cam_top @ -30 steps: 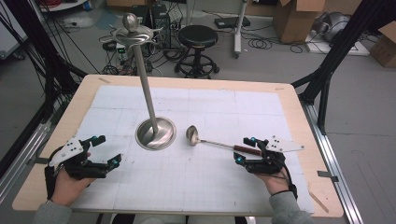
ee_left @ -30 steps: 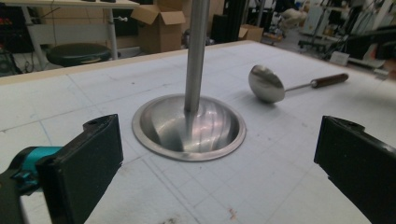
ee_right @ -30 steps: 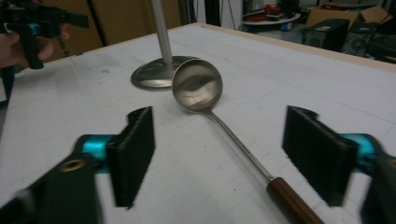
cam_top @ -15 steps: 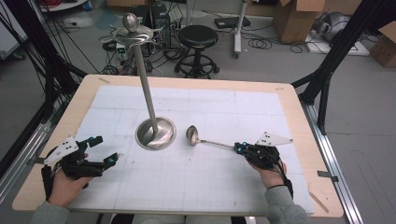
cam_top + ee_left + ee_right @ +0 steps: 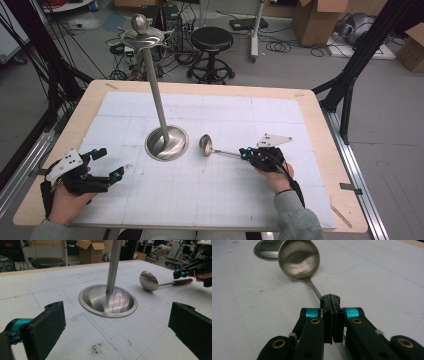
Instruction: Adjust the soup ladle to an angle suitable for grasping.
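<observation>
One tall steel stand (image 5: 166, 142) rises mid-tabletop (image 5: 320, 145), untouched. Beside its base lies the ladle (image 5: 206, 145), bowl toward the stand. The right claw (image 5: 244, 153), wide a second ago, has closed on the ladle's handle, so lifting looks next. The left claw (image 5: 111, 162) waits wide open, holding nothing.
</observation>
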